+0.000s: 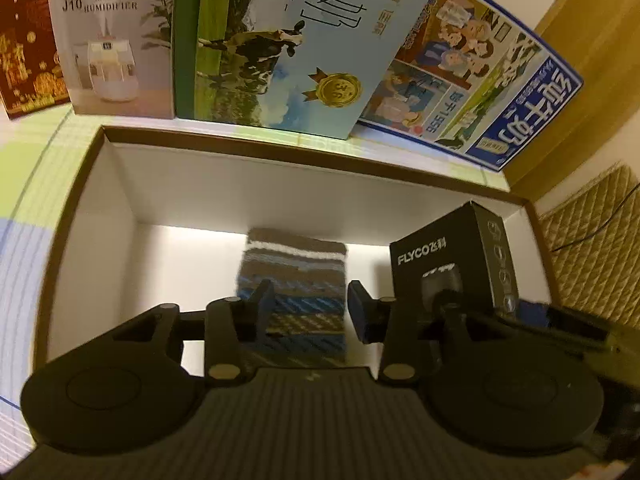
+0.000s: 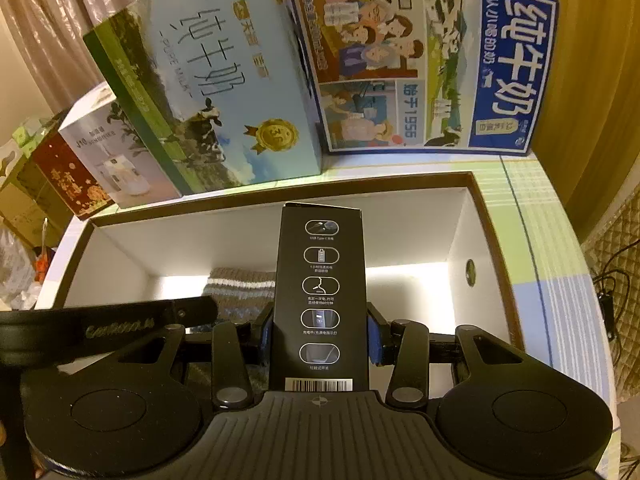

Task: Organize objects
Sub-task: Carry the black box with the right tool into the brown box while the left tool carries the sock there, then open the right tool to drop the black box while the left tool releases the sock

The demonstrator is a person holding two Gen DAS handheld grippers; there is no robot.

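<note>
From the left wrist view, my left hand-held gripper hangs released over the open white storage box, its blue-padded fingers spread with nothing between them. Below it a folded striped knit cloth lies on the box floor. To the right, the black FLYCO shaver box stands upright above the box floor, with my other gripper reaching in at its lower edge. Behind the storage box, on the tabletop, stand a humidifier carton and two milk cartons.

From the right wrist view, my right hand-held gripper is clenched on the FLYCO shaver box, pads pressing its two long sides, barcode end nearest the camera. The package sits inside the walls of the storage box, with the knit cloth to its left.

I judge this to be the placing step. Next I would lower the package onto bare floor beside the cloth, then release and lift straight out without tipping it.
</note>
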